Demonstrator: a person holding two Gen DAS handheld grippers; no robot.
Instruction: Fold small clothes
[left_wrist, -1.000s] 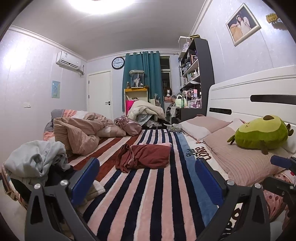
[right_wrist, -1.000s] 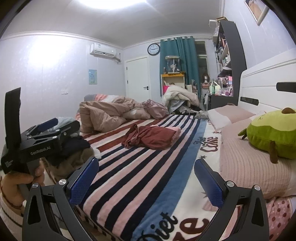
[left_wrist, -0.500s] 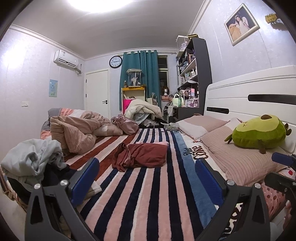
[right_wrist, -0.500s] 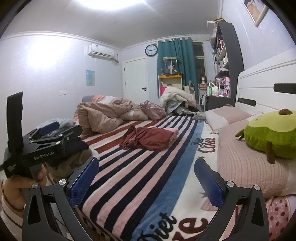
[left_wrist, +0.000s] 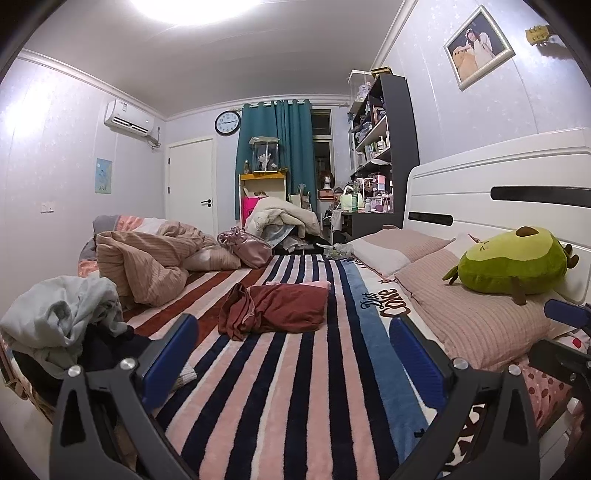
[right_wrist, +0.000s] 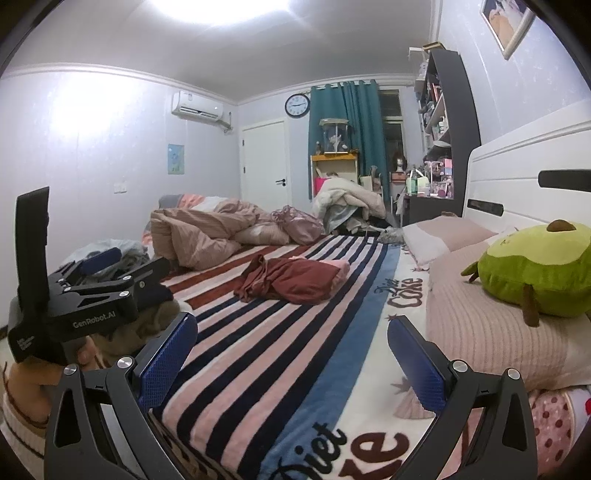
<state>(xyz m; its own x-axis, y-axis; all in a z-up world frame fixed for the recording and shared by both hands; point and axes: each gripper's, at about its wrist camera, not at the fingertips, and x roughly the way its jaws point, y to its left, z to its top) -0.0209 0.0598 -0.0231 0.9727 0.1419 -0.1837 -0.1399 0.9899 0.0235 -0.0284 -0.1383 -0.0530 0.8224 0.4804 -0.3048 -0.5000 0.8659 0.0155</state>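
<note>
- Left wrist view: the left gripper (left_wrist: 291, 343) is held low over the near end of the bed, jaws spread wide with nothing between them.
- Right wrist view: the right gripper (right_wrist: 291, 341) is likewise held over the striped blanket (right_wrist: 258, 362), jaws spread and empty. The left gripper's body appears at the left edge of this view, gripped by a hand (right_wrist: 33, 373).
- Task item: a dark red garment (left_wrist: 275, 308) lies crumpled mid-bed on the striped blanket, well apart from both grippers. Something pink (left_wrist: 317, 284) shows just behind it; whether that is part of the same garment cannot be told.
- Further laundry: a pale grey heap of clothes (left_wrist: 59, 321) sits at the left edge of the bed, near the left gripper.
- Handling, judged: the red garment looks light, thin and limp. It should drape and slide readily over the plush blanket and will not hold shape unsupported.
- Grip points, judged: the bunched left end shows a stitched hem or edge (left_wrist: 236, 317); pinching a hem or corner there, one gripper per corner, would allow it to be spread flat before folding. Seizing the middle bulk risks gathering several layers.
- Bystanders: the avocado plush (left_wrist: 513, 264) and pillows (left_wrist: 469, 317) lie to the right, clear of the garment.
</note>
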